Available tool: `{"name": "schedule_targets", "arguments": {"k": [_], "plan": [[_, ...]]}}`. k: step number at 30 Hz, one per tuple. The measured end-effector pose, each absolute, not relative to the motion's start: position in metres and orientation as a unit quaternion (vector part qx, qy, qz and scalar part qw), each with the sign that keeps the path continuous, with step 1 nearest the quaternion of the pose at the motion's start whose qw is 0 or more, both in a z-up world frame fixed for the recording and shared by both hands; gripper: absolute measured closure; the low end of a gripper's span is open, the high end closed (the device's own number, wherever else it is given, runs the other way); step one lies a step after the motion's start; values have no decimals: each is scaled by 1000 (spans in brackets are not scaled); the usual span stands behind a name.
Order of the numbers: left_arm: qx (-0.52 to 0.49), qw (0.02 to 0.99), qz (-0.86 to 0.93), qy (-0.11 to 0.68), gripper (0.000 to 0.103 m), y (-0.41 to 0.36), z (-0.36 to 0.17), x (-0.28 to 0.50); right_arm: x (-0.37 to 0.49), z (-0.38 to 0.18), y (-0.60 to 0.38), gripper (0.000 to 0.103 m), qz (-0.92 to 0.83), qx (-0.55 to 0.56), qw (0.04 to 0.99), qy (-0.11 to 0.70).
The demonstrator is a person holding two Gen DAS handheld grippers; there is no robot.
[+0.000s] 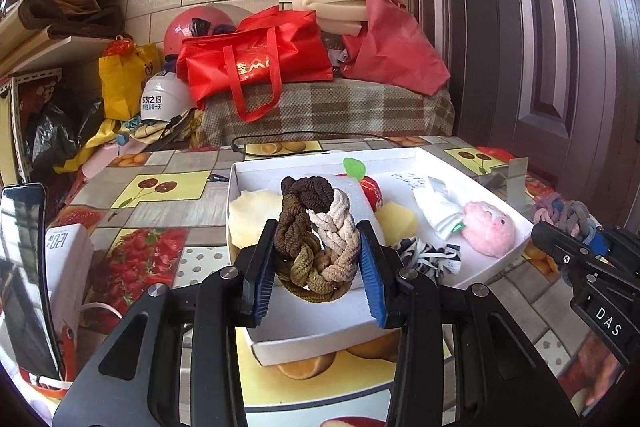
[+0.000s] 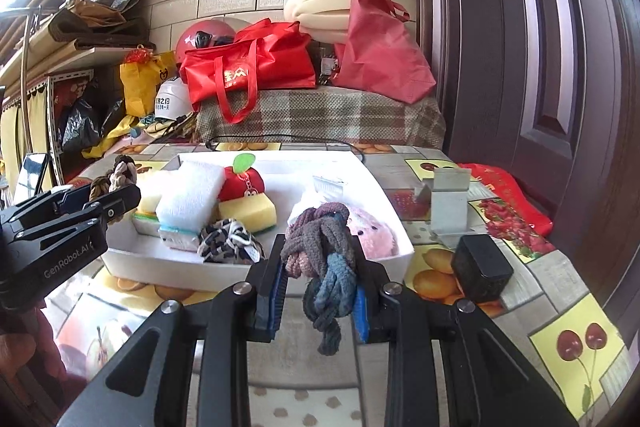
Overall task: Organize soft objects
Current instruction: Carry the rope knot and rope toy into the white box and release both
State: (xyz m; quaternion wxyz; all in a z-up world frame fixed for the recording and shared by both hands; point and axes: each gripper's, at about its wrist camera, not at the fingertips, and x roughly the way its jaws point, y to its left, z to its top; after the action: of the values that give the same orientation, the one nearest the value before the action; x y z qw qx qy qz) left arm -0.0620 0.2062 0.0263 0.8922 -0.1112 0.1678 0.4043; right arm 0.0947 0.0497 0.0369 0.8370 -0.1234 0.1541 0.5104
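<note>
My left gripper is shut on a brown-and-cream braided rope toy and holds it above the near left end of a white cardboard tray. My right gripper is shut on a purple-and-blue braided rope toy and holds it just in front of the tray's near wall. In the tray lie a white sponge, a yellow sponge, a red apple plush, a leopard-print cloth and a pink plush.
The tray stands on a table with a fruit-print cloth. A black cube and a grey metal stand are right of the tray. A phone stands at the left. Red bags and clutter sit behind.
</note>
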Motion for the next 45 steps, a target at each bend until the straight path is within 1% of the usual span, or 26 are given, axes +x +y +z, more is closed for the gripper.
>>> {"name": "schedule_targets", "arguments": {"k": [3,10,15,18,19,20,21,22,23,24,25,26,29,36,37,39,45], "plan": [[-120,885,413,176,65,224,25,-55,96,37,68,75,522,-118,830,156],[-101,880,432,171,65,250,25,-32,101,36,124,75,525,-117,828,160],[-127,869,445,176,65,271,24,-29,120,35,154,75,507,-109,835,185],[-133,866,446,184,60,276,22,-27,124,35,164,73,500,-117,836,193],[-130,865,449,181,54,274,23,-27,124,35,165,73,499,-118,836,192],[-124,865,452,178,41,271,24,-27,123,35,165,71,500,-121,836,192],[-116,865,455,175,32,268,25,-27,122,35,165,68,503,-122,835,189],[-107,865,460,170,21,265,26,-26,120,35,164,58,503,-122,836,183],[-102,861,472,159,19,262,28,-29,119,36,162,35,504,-121,837,177],[-102,860,478,149,17,260,29,-33,119,37,159,29,492,-116,845,173],[-104,858,483,143,9,261,30,-35,122,37,157,19,490,-109,847,175],[-107,855,488,137,0,261,30,-38,125,38,157,15,492,-102,846,179],[-106,854,495,120,0,258,32,-45,125,39,154,11,488,-95,849,175],[-122,853,493,118,0,255,31,-56,114,43,148,8,487,-99,856,144],[-124,852,495,118,0,254,31,-58,113,43,147,7,486,-101,856,143],[-126,849,500,119,0,251,31,-61,113,44,145,0,480,-103,859,145],[-112,848,504,124,0,236,30,-66,105,45,135,0,480,-111,859,139]]}}
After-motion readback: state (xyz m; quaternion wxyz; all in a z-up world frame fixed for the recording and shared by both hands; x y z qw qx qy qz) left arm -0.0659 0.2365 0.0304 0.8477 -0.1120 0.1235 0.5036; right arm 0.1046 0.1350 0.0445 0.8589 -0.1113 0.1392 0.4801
